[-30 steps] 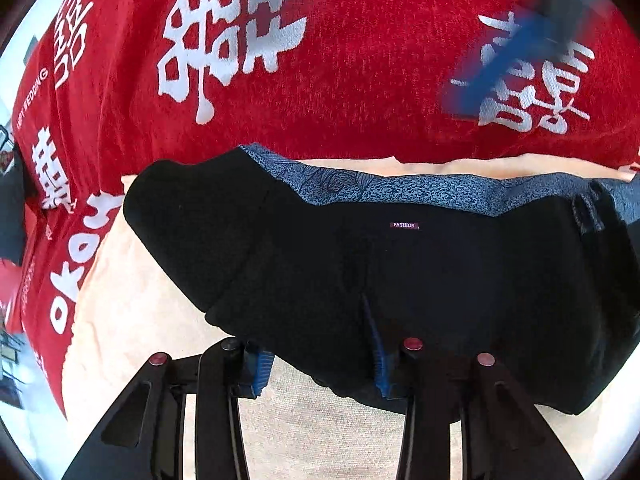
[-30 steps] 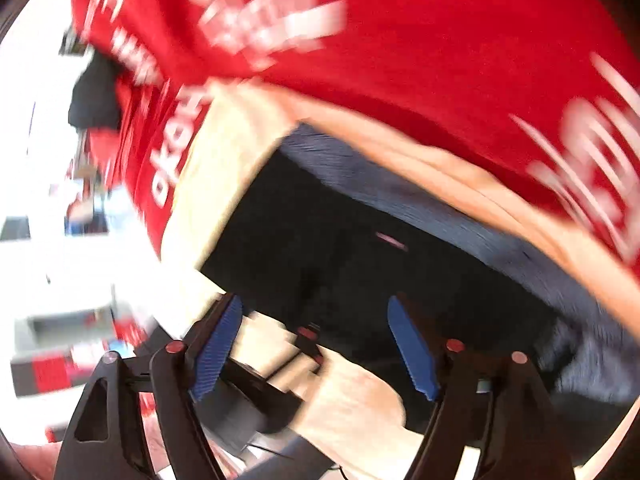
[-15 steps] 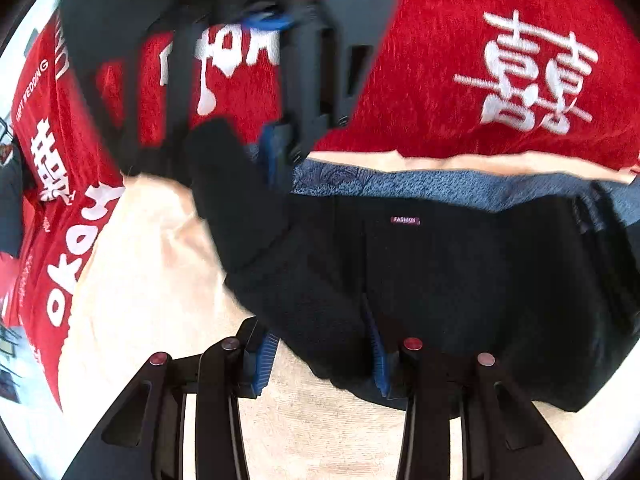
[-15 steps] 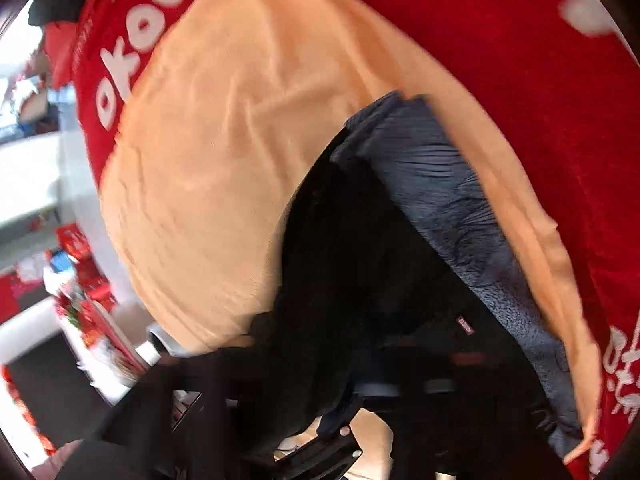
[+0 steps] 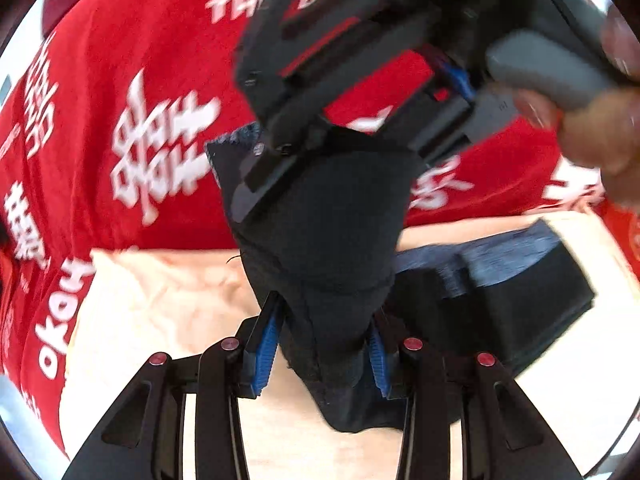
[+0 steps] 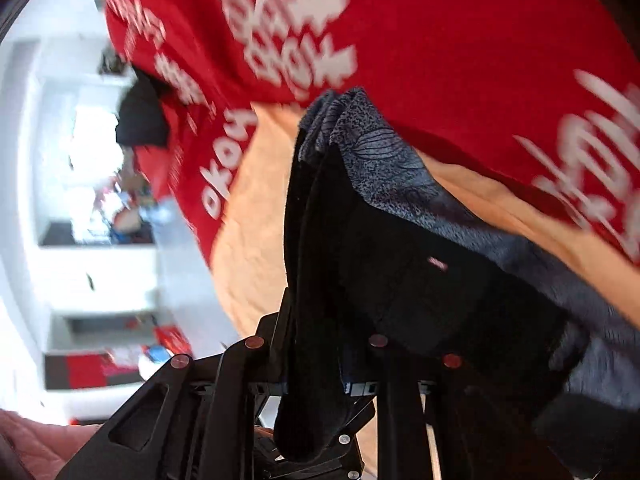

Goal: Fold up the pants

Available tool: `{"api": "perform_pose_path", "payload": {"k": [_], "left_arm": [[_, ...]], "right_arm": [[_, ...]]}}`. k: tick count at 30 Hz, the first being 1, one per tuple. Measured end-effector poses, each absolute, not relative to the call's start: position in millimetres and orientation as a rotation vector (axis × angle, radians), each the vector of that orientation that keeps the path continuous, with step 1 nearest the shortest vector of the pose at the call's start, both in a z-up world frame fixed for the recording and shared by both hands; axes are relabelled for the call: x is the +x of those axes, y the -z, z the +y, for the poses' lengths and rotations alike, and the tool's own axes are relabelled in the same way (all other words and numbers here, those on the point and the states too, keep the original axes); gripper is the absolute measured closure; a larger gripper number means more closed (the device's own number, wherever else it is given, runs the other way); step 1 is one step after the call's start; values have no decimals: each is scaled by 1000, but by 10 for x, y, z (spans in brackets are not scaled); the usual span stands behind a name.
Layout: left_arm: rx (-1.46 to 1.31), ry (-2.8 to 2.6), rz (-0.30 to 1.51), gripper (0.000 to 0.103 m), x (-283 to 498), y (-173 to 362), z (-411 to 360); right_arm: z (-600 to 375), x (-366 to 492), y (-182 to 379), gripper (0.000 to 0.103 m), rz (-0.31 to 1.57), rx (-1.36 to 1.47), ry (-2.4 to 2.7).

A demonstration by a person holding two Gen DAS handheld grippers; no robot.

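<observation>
The left gripper [image 5: 324, 354] pinches a bunched fold of the black pants [image 5: 332, 240], lifted above the peach cloth [image 5: 160, 312]. The right gripper [image 6: 320, 364], tilted, clamps the waistband end. A second ago the pants lay flat, the right one empty.

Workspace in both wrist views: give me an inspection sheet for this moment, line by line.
Surface: peach cloth over a red printed cover.
Job's things: black pants with blue-grey waistband, one end lifted, the rest lying on the cloth.
Clutter: nothing seen on the cloth.
Grippers: left gripper shut on the pants; right gripper shut on the pants.
Cables: nothing seen.
Surroundings: white shelving with blurred red items, beyond the table.
</observation>
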State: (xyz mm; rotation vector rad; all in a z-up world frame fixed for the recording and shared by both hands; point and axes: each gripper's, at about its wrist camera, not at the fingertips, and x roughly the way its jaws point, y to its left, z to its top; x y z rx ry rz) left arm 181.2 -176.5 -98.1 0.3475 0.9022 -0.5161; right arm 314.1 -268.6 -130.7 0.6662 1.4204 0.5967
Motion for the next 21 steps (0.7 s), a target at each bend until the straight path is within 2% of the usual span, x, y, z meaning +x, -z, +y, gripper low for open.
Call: {"api": "perform_pose_path", "payload": {"k": [5, 10, 21], "left_arm": [[355, 641, 884, 62, 1457, 724, -2370], [385, 752, 904, 62, 1131, 743, -3013], [575, 847, 974, 62, 516, 1455, -4088]], "right_arm": [[-3466, 2600, 1057, 83, 1289, 784, -546], [-4249, 1998, 1080, 83, 1185, 888, -467], [-5394, 1181, 1962, 83, 1153, 1081, -278]]}}
